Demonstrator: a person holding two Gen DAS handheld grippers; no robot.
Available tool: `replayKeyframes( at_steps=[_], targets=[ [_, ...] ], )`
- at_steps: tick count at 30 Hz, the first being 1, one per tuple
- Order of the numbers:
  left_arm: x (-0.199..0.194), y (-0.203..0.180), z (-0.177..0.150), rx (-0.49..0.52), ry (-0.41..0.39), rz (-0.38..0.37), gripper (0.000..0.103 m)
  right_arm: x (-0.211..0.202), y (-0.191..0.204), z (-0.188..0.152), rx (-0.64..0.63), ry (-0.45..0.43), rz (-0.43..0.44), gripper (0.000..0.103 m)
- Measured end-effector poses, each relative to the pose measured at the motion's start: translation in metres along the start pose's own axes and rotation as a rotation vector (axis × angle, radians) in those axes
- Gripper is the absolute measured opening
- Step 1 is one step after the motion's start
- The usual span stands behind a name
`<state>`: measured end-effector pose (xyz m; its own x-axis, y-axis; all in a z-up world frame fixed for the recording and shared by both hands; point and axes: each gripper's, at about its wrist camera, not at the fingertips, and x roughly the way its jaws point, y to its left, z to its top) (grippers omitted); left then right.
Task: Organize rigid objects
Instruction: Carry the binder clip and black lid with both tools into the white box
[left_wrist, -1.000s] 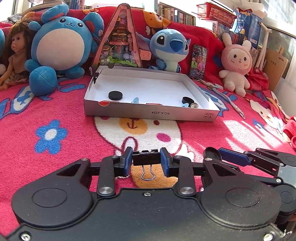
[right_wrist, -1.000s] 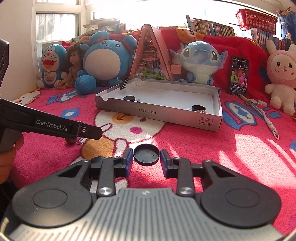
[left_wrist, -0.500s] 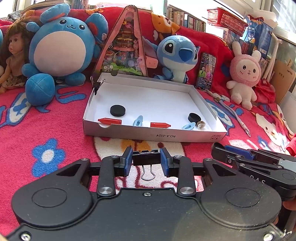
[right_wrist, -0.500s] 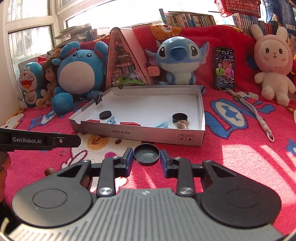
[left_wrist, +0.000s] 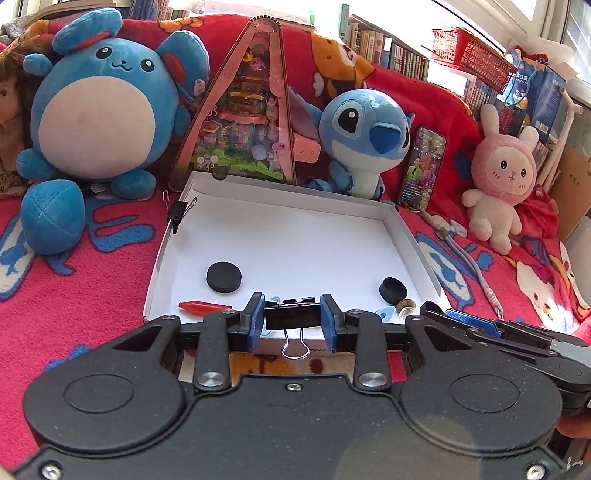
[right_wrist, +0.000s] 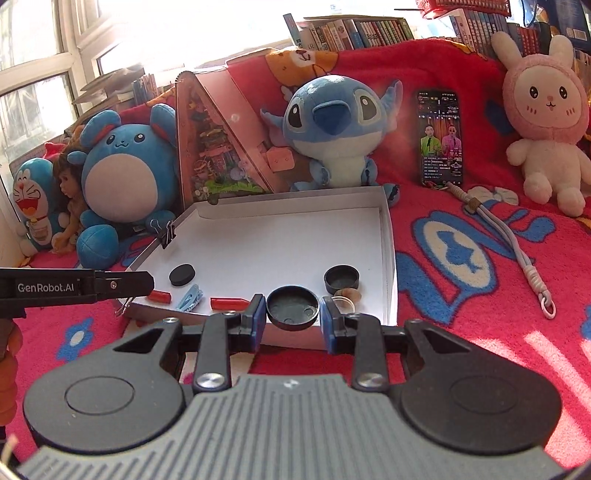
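My left gripper (left_wrist: 291, 320) is shut on a black binder clip (left_wrist: 292, 318) and holds it at the near wall of the white cardboard tray (left_wrist: 295, 229). My right gripper (right_wrist: 292, 314) is shut on a black round lid (right_wrist: 292, 308), hollow side up, over the tray's (right_wrist: 388, 236) near edge. In the tray lie a black disc (left_wrist: 224, 277), a black cap (left_wrist: 393, 288), red pieces (left_wrist: 199, 306) and blue clips (right_wrist: 190, 297). Another binder clip (left_wrist: 178, 211) grips the tray's left wall.
Plush toys line the back: a round blue one (left_wrist: 99, 110), a blue alien (left_wrist: 365, 136) and a pink rabbit (left_wrist: 498, 173). A triangular toy box (left_wrist: 251, 110) and a phone (left_wrist: 423, 170) stand behind the tray. A lanyard (right_wrist: 517, 251) lies on the red blanket at right.
Both grippers have moved forward and up toward the tray with their objects still held. The tray now fills the middle of both views.
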<state>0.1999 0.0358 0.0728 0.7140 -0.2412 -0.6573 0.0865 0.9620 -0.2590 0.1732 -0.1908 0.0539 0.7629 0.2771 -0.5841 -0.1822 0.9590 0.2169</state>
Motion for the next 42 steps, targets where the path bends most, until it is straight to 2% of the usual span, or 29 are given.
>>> replayKeyframes(
  at_steps=[5, 14, 19, 24, 33, 42],
  targets=[
    [0.027, -0.001, 0.019, -0.022, 0.081, -0.015, 0.030, 0.022, -0.006, 0.018, 0.064, 0.090, 0.034, 0.037],
    [0.067, -0.015, 0.035, -0.005, 0.089, 0.039, 0.031, 0.054, -0.011, 0.039, 0.123, 0.159, 0.058, 0.037],
    [0.085, -0.021, 0.034, 0.017, 0.074, 0.061, 0.031, 0.067, -0.010, 0.040, 0.125, 0.155, 0.056, 0.037],
    [0.098, -0.022, 0.030, 0.037, 0.101, 0.055, 0.031, 0.078, -0.008, 0.035, 0.127, 0.162, 0.044, 0.037],
    [0.103, -0.020, 0.027, 0.060, 0.126, 0.082, 0.031, 0.086, -0.005, 0.030, 0.059, 0.151, -0.009, 0.037],
    [0.106, -0.021, 0.023, 0.082, 0.130, 0.089, 0.031, 0.093, -0.005, 0.022, 0.026, 0.166, -0.019, 0.037]
  ],
)
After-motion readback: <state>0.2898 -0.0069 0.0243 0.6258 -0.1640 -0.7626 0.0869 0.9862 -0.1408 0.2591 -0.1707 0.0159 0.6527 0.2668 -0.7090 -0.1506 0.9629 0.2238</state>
